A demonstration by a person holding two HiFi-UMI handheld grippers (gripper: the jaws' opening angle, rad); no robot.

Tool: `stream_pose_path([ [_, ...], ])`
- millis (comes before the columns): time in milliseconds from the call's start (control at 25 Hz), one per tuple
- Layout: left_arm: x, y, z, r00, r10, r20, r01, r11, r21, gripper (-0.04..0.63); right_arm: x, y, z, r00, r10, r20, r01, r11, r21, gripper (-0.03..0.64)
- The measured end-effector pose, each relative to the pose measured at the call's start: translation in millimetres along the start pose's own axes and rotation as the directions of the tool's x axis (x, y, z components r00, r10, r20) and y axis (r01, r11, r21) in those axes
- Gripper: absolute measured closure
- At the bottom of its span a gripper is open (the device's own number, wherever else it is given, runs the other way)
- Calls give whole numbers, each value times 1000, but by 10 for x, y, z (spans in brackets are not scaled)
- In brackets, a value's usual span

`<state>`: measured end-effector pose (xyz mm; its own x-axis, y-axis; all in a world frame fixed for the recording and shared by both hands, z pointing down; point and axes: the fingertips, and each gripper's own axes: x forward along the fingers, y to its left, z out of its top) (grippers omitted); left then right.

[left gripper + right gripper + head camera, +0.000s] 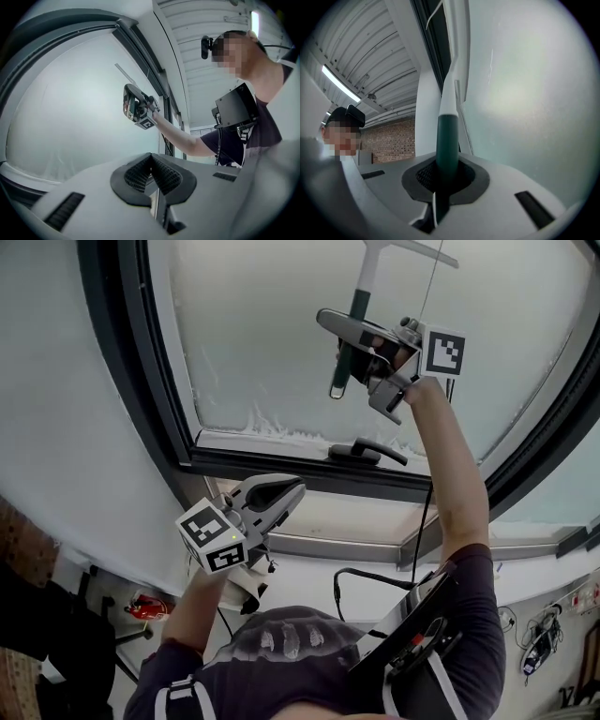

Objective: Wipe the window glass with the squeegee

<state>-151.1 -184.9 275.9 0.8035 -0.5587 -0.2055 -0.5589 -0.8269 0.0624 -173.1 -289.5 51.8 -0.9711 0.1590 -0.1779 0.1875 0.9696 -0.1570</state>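
Right now the right gripper [362, 346] is clamped on the green handle of the squeegee [363, 285], raised high before the window glass [267, 334]. The left gripper [284, 496] hangs low, jaws pressed together on nothing. I'd say keep the blade flat and pull one even stroke.

Squeegee [447, 140]: dark green grip, white shaft above it. Window glass [272, 324], inside the window frame [159, 409]: frosted pale grey-white, with a ragged white fringe along the frame's lower edge. Window frame: dark grey. Right tongs [445, 180] and left tongs [152, 176]: light grey shells, black ribbed pads [136, 176]. Marker cube [213, 535] on each: black-and-white squares. Brick wall [389, 145] beside the window frame: red-brown.
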Motion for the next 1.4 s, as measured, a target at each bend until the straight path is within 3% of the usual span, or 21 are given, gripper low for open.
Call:
stream_pose_path([
  [360, 89, 71, -92, 1000, 25, 13, -25, 1000, -16, 590, -25, -5, 167, 999, 49, -21, -49, 998, 35, 603],
  [1000, 90, 24, -108, 999, -35, 1, 35, 997, -66, 591, -46, -20, 176, 1000, -17, 21, 16, 998, 64, 603],
  [1400, 8, 16, -17, 999, -38, -32, 34, 992, -120, 591, -94, -103, 182, 997, -45, 58, 38, 992, 117, 603],
])
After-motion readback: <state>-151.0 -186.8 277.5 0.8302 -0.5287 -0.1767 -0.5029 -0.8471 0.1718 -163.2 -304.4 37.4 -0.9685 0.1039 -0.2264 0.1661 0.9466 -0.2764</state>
